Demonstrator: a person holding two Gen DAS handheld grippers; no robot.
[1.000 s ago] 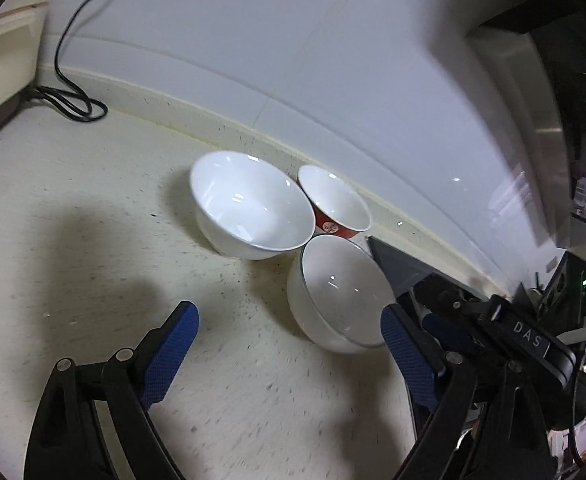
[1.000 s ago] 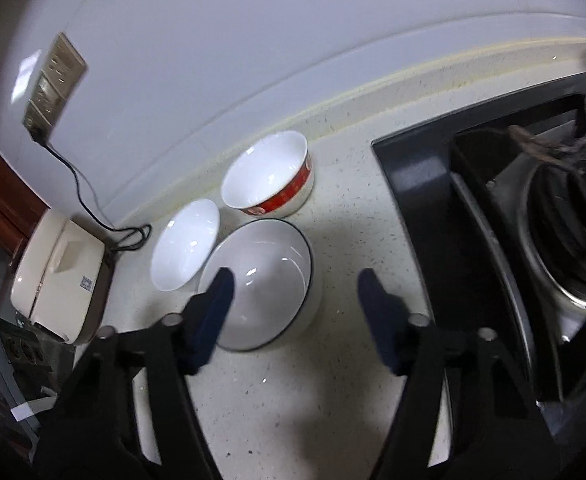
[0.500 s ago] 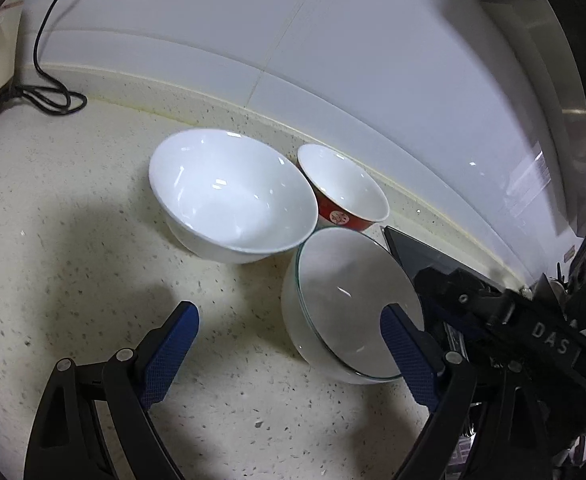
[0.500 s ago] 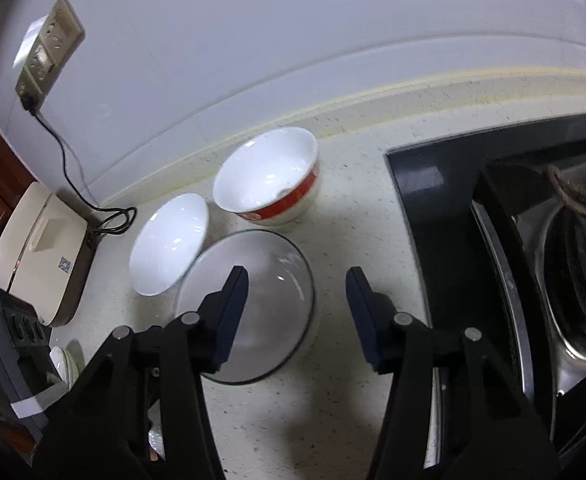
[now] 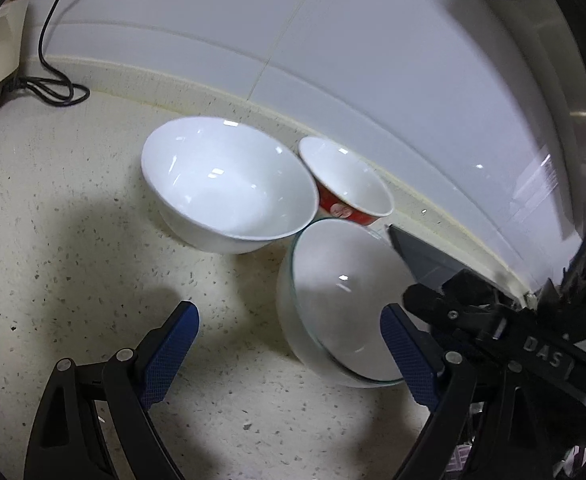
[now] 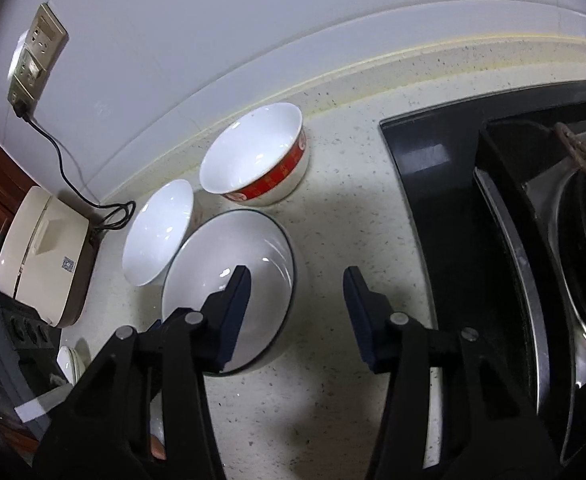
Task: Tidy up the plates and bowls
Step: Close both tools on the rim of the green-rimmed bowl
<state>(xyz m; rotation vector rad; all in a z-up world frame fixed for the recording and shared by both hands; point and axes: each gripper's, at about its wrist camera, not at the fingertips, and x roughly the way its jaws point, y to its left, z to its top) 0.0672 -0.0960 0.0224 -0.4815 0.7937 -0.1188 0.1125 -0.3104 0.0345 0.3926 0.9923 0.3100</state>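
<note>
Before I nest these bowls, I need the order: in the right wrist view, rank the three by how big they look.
1. Dark-rimmed bowl, largest, though it sits nearest the camera.
2. Red-banded bowl.
3. Plain white bowl, seen at an angle and partly hidden, so its rank against the red-banded one is unsure.

A speckled counter (image 5: 73,240) carries three bowls close together: white bowl (image 5: 229,184), red bowl (image 5: 345,184), rimmed bowl (image 5: 341,300). A cord (image 5: 53,92) lies coiled by the wall.

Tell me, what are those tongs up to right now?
Left tongs open, empty. Right tongs closing astride dark-rimmed bowl wall, not gripping. White bowl, red bowl crowd it.
</note>
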